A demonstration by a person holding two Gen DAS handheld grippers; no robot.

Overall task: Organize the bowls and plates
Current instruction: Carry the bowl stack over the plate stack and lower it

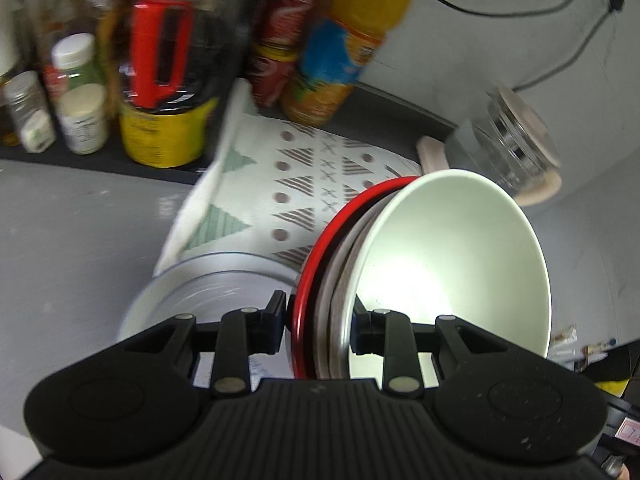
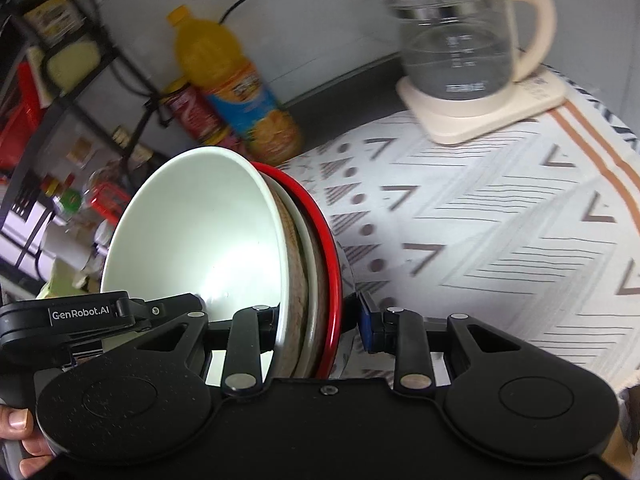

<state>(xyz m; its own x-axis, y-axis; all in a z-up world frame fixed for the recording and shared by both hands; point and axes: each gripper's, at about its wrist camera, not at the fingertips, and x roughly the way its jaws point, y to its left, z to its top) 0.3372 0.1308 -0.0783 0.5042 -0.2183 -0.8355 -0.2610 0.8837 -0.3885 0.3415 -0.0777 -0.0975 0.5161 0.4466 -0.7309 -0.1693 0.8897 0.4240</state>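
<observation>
A stack of bowls stands on edge between both grippers: a pale green bowl [image 1: 452, 252] innermost, a grey-brown bowl [image 1: 340, 280] and a red bowl [image 1: 316, 264] outermost. My left gripper [image 1: 320, 320] is shut on the stack's rims. My right gripper [image 2: 316, 320] is shut on the same stack, where the green bowl [image 2: 200, 232] and red rim [image 2: 332, 264] show. A white plate [image 1: 208, 284] lies on the counter just left of the left gripper, below the stack.
A patterned cloth [image 2: 500, 240] covers the counter. A glass kettle [image 2: 460, 40] stands on its cream base at the back. An orange juice bottle [image 2: 232, 80], red cans [image 1: 280, 40] and several jars and bottles [image 1: 80, 92] crowd the back wall.
</observation>
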